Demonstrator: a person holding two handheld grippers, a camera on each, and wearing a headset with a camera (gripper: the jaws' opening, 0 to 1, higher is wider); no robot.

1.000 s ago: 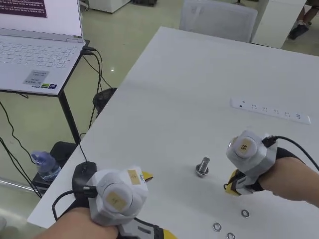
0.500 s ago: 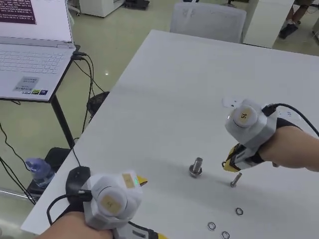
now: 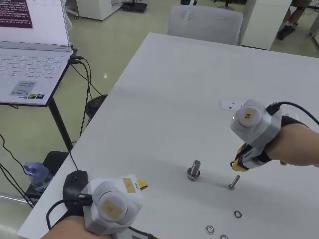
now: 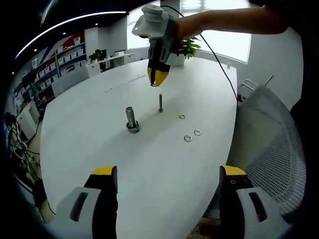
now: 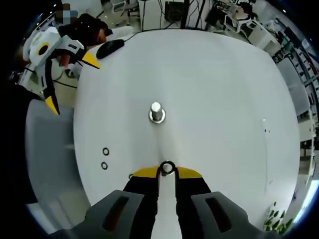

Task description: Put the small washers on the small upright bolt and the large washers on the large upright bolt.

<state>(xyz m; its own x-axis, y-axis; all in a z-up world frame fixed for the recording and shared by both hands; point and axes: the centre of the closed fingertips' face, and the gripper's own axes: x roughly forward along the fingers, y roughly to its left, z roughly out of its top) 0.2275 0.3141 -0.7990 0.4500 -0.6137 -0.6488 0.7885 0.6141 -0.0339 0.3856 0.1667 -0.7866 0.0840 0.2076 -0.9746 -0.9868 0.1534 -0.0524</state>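
Note:
A large upright bolt [image 3: 194,169] [image 4: 131,118] [image 5: 156,111] stands mid-table on a broad base. To its right stands the thin small upright bolt [image 3: 233,182] [image 4: 160,102]. My right gripper [image 3: 238,165] [image 4: 153,82] [image 5: 167,173] hovers just above the small bolt, jaws drawn together, the bolt's top showing at their tips. Three small washers [image 3: 238,214] [image 4: 187,138] [image 5: 105,151] lie flat near the front edge. My left gripper [image 4: 169,173] is open and holds nothing, low at the table's near left corner.
The white table [image 3: 164,99] ends in an edge along the left. A black mouse [image 3: 75,181] lies at that corner. A laptop [image 3: 30,50] sits on a side stand. A power strip [image 3: 228,105] lies behind the right gripper. A chair [image 3: 204,22] stands at the far end.
My right gripper has lifted up and away from the table, uncovering the small bolt beneath it. The head camera has shifted. The three washers lie as before.

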